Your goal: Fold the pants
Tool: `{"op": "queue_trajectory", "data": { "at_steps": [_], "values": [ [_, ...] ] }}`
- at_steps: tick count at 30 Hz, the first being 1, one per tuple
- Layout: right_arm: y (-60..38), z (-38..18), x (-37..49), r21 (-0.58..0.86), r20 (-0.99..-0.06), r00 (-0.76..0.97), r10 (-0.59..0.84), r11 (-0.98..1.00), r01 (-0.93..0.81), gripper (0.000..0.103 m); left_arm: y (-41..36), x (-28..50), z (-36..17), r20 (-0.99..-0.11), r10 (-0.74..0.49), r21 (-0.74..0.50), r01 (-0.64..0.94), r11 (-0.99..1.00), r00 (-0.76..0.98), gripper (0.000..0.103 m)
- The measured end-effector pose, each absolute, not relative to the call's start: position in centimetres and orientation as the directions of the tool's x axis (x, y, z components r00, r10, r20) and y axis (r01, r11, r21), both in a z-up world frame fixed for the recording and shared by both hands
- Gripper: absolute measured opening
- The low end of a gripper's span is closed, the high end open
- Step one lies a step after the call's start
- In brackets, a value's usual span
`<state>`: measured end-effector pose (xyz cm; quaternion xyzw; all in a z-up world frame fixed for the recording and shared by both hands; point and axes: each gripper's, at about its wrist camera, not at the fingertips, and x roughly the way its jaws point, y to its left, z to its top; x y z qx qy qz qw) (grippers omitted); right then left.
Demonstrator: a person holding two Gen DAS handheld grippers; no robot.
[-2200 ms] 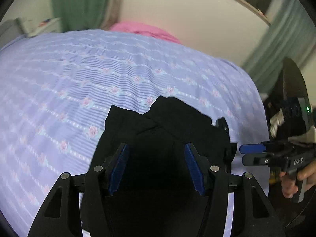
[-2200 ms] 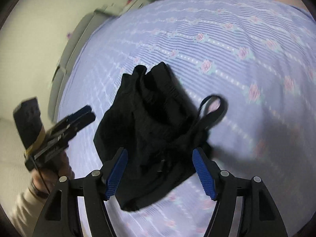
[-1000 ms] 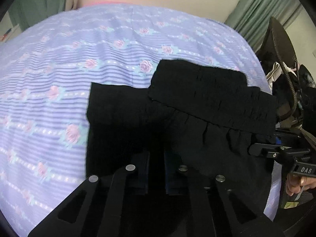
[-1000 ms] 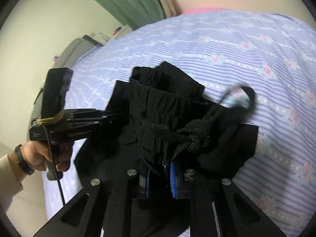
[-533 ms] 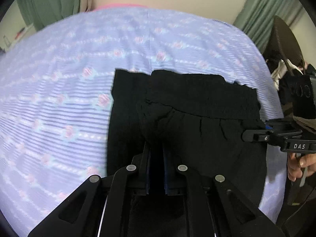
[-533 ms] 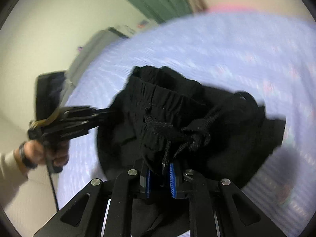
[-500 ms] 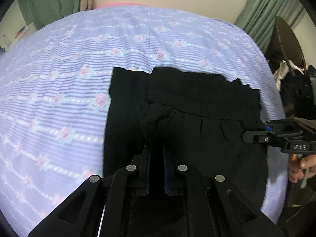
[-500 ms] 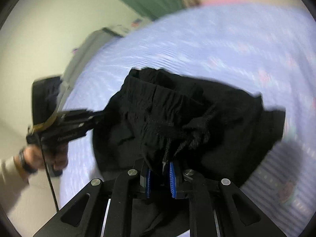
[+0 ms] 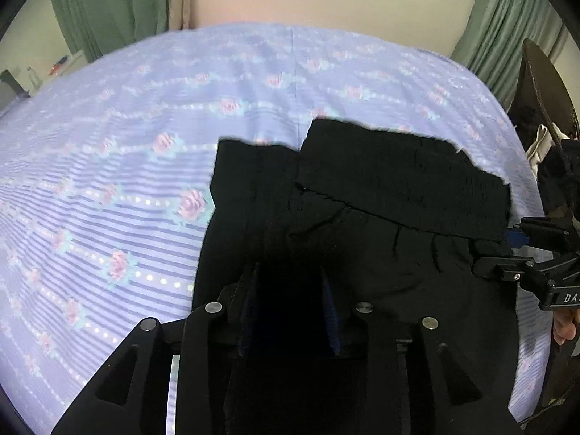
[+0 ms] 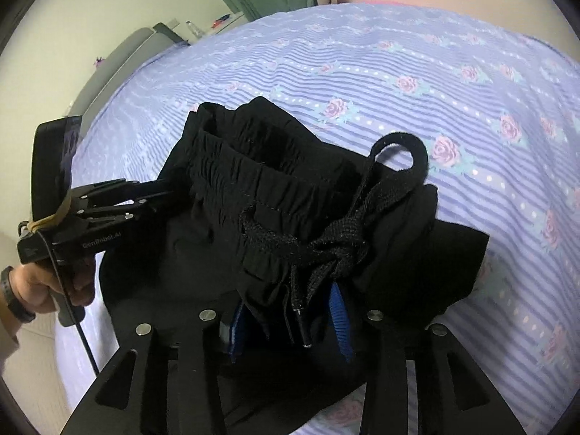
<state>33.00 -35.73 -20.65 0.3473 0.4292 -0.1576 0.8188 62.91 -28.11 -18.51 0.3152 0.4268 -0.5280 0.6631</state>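
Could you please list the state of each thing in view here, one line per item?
pants: folded over, lying on the bed, waistband on top.
drawstring: knotted, one loop sticking up, a tipped end hanging down.
left gripper: jaws parted, dark cloth between them.
right gripper: jaws parted, waistband cloth and drawstring end between the blue pads.
bedsheet: spread flat under the pants.
curtains: hanging closed.

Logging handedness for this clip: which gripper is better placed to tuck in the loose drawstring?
Right, probably. The drawstring is knotted just ahead of the right gripper, with one end hanging between its open jaws. The left gripper sits at the far end of the waistband.
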Motion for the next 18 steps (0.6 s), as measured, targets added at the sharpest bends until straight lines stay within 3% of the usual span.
{"op": "queue_trajectory", "data": {
  "at_steps": [3, 4, 6, 7, 12, 18],
  "values": [
    [-36.3, -19.6, 31.6, 0.421, -0.814, 0.581, 0.008, 0.698, 0.58, 0.06, -26.6, 62.1, -15.8, -0.871, -0.487, -0.054, 0.972, 0.229, 0.067, 0.036],
    [-36.4, -19.1, 30.8, 0.43, -0.807, 0.59, 0.003, 0.687, 0.585, 0.062, -25.9, 62.0, -15.0, -0.866, -0.499, -0.078, 0.973, 0.216, 0.041, 0.04],
    [-36.6, -18.5, 28.4, 0.483, -0.781, 0.625, 0.007, 0.642, 0.596, 0.078, -24.8, 62.0, -14.1, -0.864, -0.503, -0.108, 0.976, 0.191, 0.003, 0.059],
    [-36.6, -18.4, 27.3, 0.509, -0.771, 0.637, 0.008, 0.609, 0.608, 0.081, -24.2, 62.1, -13.7, -0.866, -0.499, -0.122, 0.977, 0.176, -0.018, 0.06],
    [-35.1, -19.5, 24.2, 0.568, -0.759, 0.651, 0.013, 0.502, 0.653, 0.085, -23.1, 62.7, -13.9, -0.905, -0.426, -0.045, 0.987, 0.151, 0.024, 0.068],
    [-33.6, -22.0, 25.2, 0.688, -0.685, 0.729, 0.004, 0.332, 0.645, 0.085, -24.4, 65.6, -16.0, -0.924, -0.37, -0.154, 0.98, 0.13, -0.096, 0.067]
  ]
}}
